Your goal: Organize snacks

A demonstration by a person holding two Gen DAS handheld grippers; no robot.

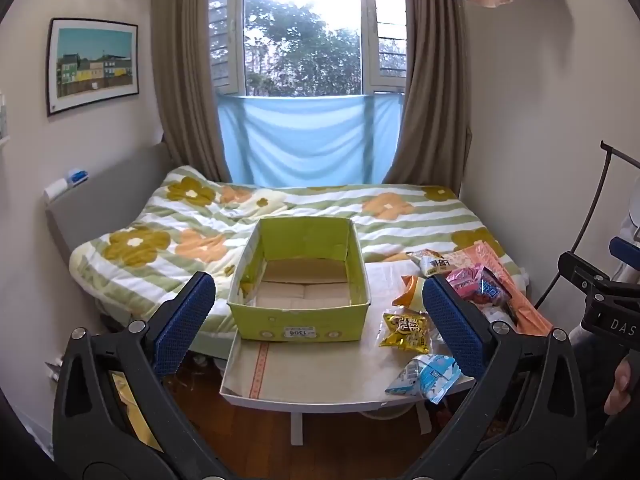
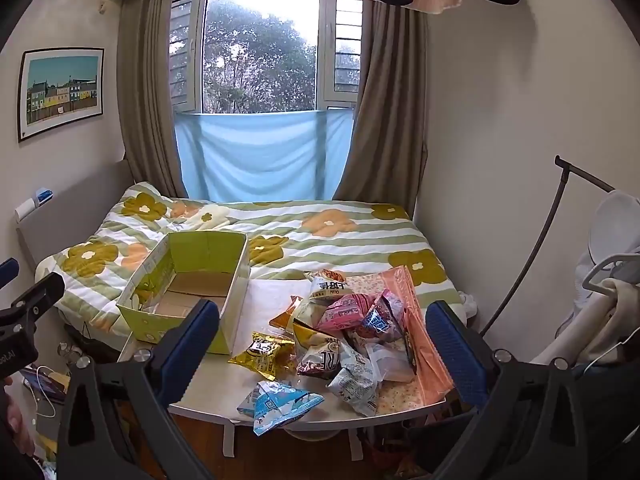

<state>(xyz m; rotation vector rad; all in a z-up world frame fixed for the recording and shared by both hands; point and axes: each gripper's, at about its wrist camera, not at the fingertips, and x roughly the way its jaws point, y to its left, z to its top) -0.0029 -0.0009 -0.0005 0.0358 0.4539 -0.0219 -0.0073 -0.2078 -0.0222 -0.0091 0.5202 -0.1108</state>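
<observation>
Holding nothing, both the left gripper and right gripper gape wide; one should pinch the yellow packet gently, then drop it in the green box.

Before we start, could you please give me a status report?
Both grippers, left and right, open, empty. Box empty; snacks piled beside it. Nothing in the way.

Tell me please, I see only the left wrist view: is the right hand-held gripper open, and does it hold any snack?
Observer: The right hand-held gripper is open, and its pads press on nothing.
Operator: My own blue finger hides part of the snack pile. What lies behind it?
Observer: A brown-and-white plastic packet lies there, just right of the crinkled gold foil packet.
</observation>
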